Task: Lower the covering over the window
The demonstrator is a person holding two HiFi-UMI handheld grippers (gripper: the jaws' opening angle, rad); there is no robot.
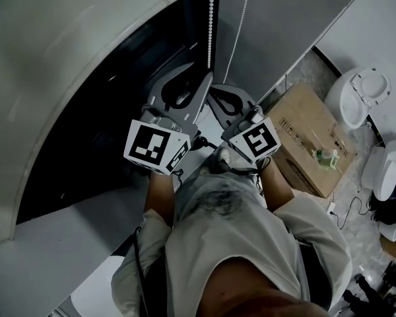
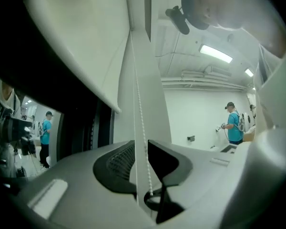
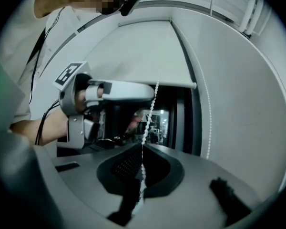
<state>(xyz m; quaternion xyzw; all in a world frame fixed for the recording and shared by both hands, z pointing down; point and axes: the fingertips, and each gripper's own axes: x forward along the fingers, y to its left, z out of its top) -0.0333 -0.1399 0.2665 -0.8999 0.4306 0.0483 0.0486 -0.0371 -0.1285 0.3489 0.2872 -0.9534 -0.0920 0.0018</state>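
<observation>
White plastic beads make up the chain (image 3: 150,111), the part to work here. It hangs at the right edge of the window (image 3: 174,113), and a second strand (image 3: 208,118) hangs free against the wall (image 3: 243,109) further right. The blind (image 3: 143,51) is a pale roller sheet. Its bottom rail lies across the upper part of the window, with dark glass bare below it, so by my reading most of the drop is not yet made.

Both claws are on the chain. The left claw (image 2: 144,175) is pinched shut on it, the beads running down into the nip. The right claw (image 3: 142,175) is likewise closed on the chain. From the right gripper view it appears to grip the same strand, lower down than the left, though I cannot be sure of that.

The chain should weigh almost nothing and hang limp, so it carries a pull but no push. The beads give the pads something to catch, so a moderate squeeze ought to hold without slipping. Any resistance will likely come from the roller's clutch, not from the thin, light fabric. A steady draw straight along the strand suits it, because a sideways yank or a jerk could skip the beads or snap a link. Which strand lowers the blind cannot be read from here.
</observation>
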